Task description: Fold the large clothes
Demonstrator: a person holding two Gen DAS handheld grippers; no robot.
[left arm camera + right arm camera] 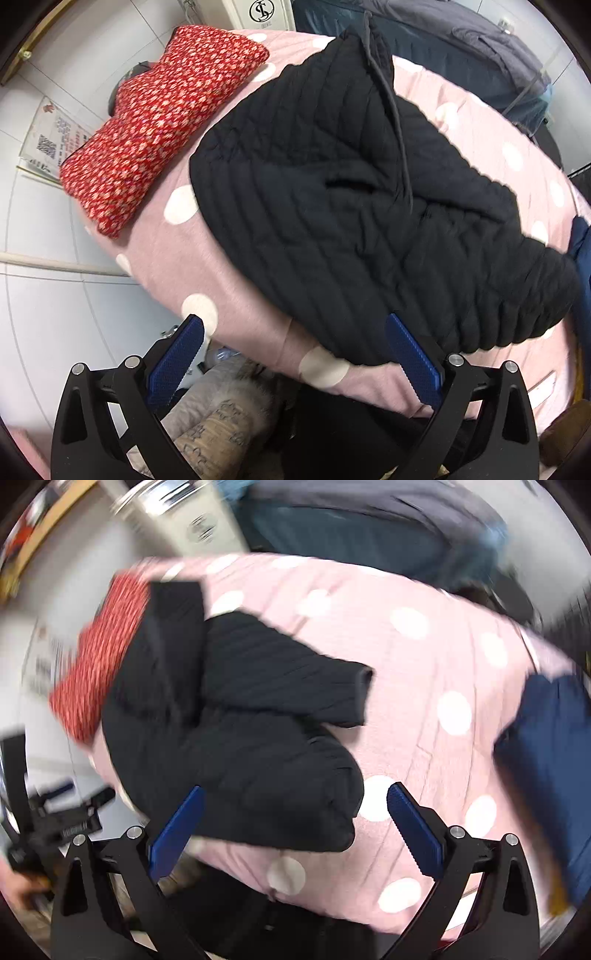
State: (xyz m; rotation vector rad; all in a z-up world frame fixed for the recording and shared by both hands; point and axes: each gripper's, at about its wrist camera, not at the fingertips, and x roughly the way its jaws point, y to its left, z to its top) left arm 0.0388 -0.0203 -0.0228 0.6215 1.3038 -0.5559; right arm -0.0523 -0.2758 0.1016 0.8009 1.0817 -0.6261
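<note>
A black quilted jacket [332, 206] lies partly folded on a pink bed cover with white dots [229, 280]. A drawstring [395, 110] runs over its top. My left gripper [295, 350] is open and empty, just in front of the jacket's near edge. In the right wrist view the jacket [229, 731] lies left of centre with one sleeve [295, 686] folded across toward the right. My right gripper [295, 823] is open and empty above the jacket's near corner. That view is motion-blurred.
A red flowered cushion [155, 118] lies at the bed's far left. A dark blue garment [546, 768] lies at the right. A beige fur-trimmed coat [221, 413] lies on the floor below the bed edge. The left gripper [55, 819] shows at the left.
</note>
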